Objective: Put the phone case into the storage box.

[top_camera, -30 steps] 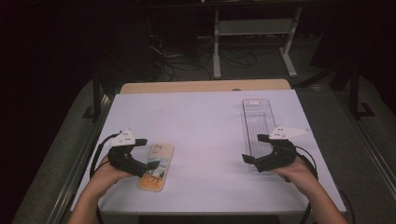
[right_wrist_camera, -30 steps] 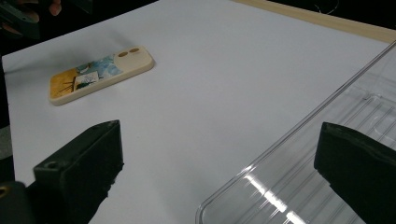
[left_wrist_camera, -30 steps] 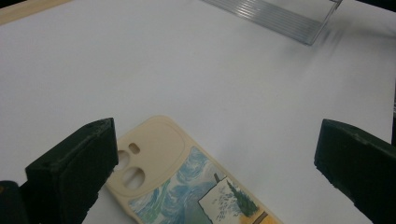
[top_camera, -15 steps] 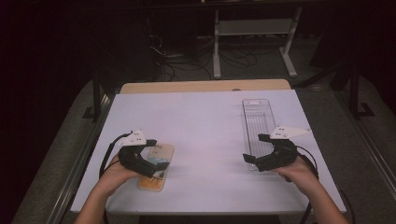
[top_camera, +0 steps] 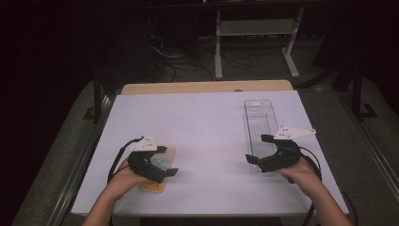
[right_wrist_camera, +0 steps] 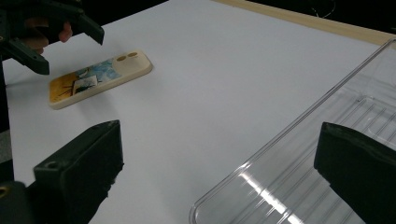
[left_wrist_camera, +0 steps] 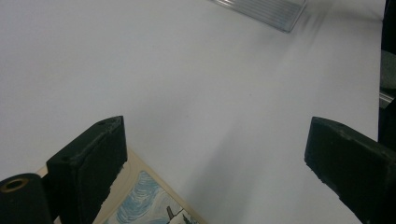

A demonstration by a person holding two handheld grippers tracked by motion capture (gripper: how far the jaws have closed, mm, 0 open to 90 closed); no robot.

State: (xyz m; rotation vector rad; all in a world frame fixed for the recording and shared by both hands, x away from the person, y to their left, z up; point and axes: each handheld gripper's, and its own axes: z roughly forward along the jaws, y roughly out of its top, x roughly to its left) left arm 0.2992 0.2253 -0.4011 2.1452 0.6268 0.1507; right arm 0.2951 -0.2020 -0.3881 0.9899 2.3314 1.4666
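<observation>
A cream phone case [right_wrist_camera: 100,77] with a blue and orange picture lies flat on the white table [top_camera: 207,127], under the left gripper [top_camera: 163,162], jaws spread wide. The right gripper [top_camera: 258,149], jaws also spread, hovers over a clear plastic tray [top_camera: 259,120]. No readable writing.

The flat white worktop [top_camera: 207,127] shows a tan wooden strip along its far edge. The cream phone case [right_wrist_camera: 100,77] at near left carries a blue, yellow and black painted picture. The long ribbed plastic tray [top_camera: 260,120] at right is clear. Both grippers' fingers [left_wrist_camera: 91,161] are black.
</observation>
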